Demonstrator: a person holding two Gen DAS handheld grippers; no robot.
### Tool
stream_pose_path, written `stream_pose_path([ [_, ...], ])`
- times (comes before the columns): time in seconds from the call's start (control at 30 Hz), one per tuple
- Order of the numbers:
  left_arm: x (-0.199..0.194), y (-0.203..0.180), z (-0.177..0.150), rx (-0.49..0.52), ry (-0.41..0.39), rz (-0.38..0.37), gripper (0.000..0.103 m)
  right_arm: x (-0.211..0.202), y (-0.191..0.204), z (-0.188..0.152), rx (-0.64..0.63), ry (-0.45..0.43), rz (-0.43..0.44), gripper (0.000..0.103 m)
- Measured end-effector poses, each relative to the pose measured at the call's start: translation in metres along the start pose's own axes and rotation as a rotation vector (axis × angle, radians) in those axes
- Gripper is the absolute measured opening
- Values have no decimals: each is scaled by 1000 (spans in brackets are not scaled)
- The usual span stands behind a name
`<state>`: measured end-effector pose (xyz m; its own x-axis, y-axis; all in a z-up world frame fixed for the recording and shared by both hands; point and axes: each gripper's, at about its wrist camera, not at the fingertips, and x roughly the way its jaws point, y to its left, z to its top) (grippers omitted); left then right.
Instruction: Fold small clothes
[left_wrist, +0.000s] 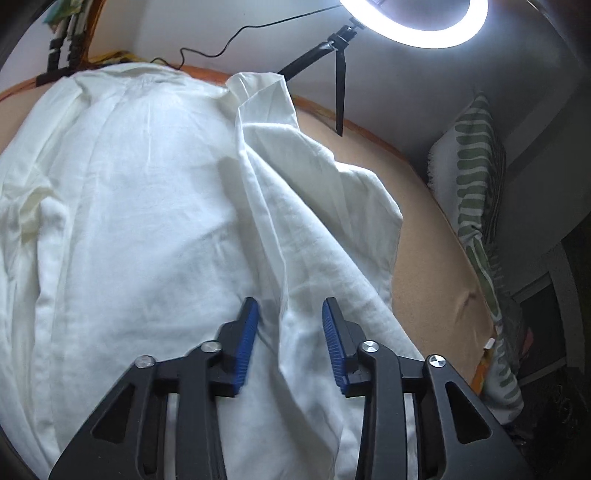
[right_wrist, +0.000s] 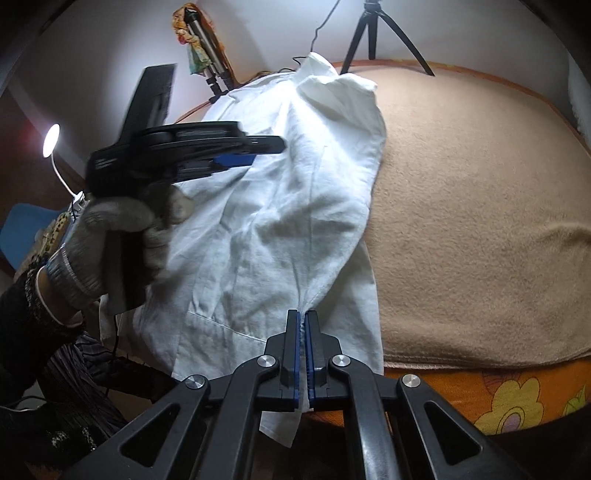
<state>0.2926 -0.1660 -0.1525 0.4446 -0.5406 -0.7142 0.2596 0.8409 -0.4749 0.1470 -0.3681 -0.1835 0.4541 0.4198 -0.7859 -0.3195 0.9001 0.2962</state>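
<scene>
White shirt (right_wrist: 291, 192) lies spread on tan blanket (right_wrist: 480, 206), long axis running away from camera, collar end far, hem end hanging over near bed edge. No containers in view. Fabric thin, woven, creased; one panel folded over the middle, forming a raised ridge down the length. Stitched seam and a pocket line visible near hem in right wrist view.

Right gripper (right_wrist: 303, 323) is clamped tight on the shirt's hem edge, blue pads pressed together with a thin fold of cloth between them. Left gripper (left_wrist: 290, 314) sits over the shirt's folded ridge; in its own view the blue ribbed fingers (left_wrist: 248, 332) stand apart with bunched cloth rising between them, not visibly pinched. Seen from right wrist view it is blurred, side-on, held by a grey knit gloved hand (right_wrist: 122, 236).

Blanket is fuzzy, fleece-like, orange trim at edges; under it an orange floral sheet (right_wrist: 517, 398). Green-and-white patterned pillow (left_wrist: 476, 177) at bed's side. Lit ring light (left_wrist: 413, 18) on black tripod (right_wrist: 380, 40) at far edge, cable trailing. Small lamp (right_wrist: 51, 136) at left. Plain white walls.
</scene>
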Motion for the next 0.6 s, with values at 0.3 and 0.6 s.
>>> stream_pose_path([
  [0.3, -37, 0, 5, -17, -130, -17, 0, -36, 23, 1, -71, -125, 26, 0],
  [0.6, -27, 17, -8, 9, -45, 106, 14, -9, 8, -7, -67, 26, -31, 8],
])
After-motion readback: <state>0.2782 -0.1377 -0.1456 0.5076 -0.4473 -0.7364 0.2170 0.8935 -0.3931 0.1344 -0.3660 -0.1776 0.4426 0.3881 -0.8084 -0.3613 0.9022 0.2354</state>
